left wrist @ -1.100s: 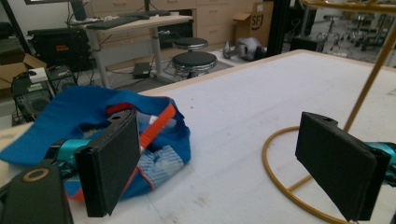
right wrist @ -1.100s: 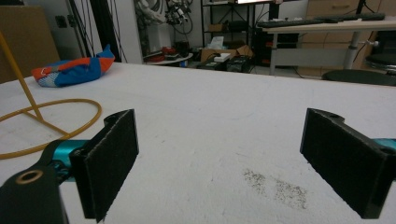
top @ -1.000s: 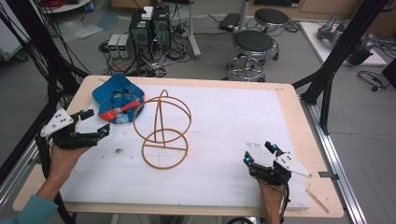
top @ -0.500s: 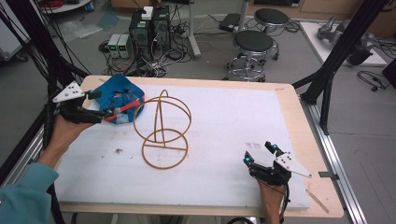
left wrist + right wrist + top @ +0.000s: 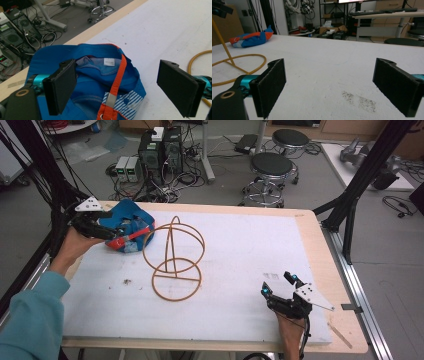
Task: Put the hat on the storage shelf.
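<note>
A person stood at a counter (image 5: 310,227) covered by a white mat, holding a two-jaw gripper in each hand. The left gripper (image 5: 114,233) hung over a crumpled blue garment (image 5: 131,222) with an orange strap and a striped panel, at the far left of the mat. In the left gripper view its jaws stood wide apart with nothing between them; the garment (image 5: 100,82) lay directly below and just ahead, its white label and mesh lining showing. The near jaw hid part of the blue cloth, and the garment's lower edge was cut off by the frame. Whether the jaws touched the cloth was hard to make out.

Just to the right of that gripper stood an orange wire frame (image 5: 174,257) of hoops; one hoop looked close to the garment, though contact could not be judged.

The right gripper (image 5: 278,285) rested low over the mat near the person's edge, well apart from the frame and garment. Its jaws were wide open and empty. In its own view the garment (image 5: 250,38) appeared small and far off to the left, and a faint grey smudge (image 5: 359,100) lay on the mat just ahead.

Compared with half a second earlier, the left gripper had moved forward and to the right, further over the garment. The right gripper had stayed where it was.
</note>
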The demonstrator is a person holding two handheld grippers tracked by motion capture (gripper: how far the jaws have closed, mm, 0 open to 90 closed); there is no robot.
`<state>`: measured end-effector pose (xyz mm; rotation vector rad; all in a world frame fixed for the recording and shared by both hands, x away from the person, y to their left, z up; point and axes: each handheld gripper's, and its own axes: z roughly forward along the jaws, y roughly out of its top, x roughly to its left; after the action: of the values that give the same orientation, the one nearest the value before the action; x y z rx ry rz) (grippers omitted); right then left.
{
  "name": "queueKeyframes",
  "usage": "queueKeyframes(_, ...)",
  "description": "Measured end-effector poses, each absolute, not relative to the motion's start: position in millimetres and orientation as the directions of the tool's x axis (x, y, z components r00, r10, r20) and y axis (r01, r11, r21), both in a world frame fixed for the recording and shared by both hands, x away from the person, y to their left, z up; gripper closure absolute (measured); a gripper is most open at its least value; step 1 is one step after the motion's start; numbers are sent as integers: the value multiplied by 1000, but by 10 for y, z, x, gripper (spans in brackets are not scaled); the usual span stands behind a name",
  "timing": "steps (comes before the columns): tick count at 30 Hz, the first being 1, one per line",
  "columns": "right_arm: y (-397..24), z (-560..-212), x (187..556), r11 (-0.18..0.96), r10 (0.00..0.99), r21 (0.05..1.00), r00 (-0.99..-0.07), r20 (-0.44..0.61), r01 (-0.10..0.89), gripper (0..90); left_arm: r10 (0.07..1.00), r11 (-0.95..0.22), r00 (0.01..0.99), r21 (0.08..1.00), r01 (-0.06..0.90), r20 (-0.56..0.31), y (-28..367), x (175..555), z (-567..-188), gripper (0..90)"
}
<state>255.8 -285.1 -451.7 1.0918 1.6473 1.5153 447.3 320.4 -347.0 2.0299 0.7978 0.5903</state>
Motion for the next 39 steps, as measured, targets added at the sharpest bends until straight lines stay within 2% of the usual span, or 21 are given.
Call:
queueKeyframes(6,-2836,-4516,2553,11,891,990,-451,56,144,105,718,-438,692,821,367,74,3126,4620,-3610,160)
queueKeyframes(9,-2824,-4514,2558,25,889,989,-456,44,144,104,699,-455,712,810,370,68,3050,4655,-3669,196)
queueKeyframes(19,-2826,-4515,2559,21,889,989,-456,48,145,105,688,-570,716,698,433,119,2900,4763,-3916,221)
queueKeyframes(23,-2827,-4515,2559,20,888,989,-458,49,146,104,683,-579,723,681,447,106,2893,4791,-3973,274)
queueKeyframes(25,-2827,-4514,2556,13,887,988,-458,59,153,104,689,-585,715,669,457,114,2893,4803,-3999,331)
queueKeyframes(28,-2838,-4515,2561,14,886,989,-461,55,145,105,696,-588,709,659,469,116,2896,4820,-4021,342)
queueKeyframes(30,-2838,-4516,2557,4,886,989,-458,65,148,104,701,-583,704,659,475,113,2904,4832,-4042,395)
queueKeyframes(33,-2841,-4517,2553,3,885,990,-462,65,144,104,712,-568,696,659,494,92,2917,4854,-4071,410)
queueKeyframes(37,-2838,-4518,2548,6,885,990,-462,60,140,104,741,-550,666,646,528,86,2910,4871,-4106,473)
queueKeyframes(39,-2838,-4518,2547,5,884,990,-463,61,140,104,743,-547,665,643,536,78,2907,4878,-4125,461)
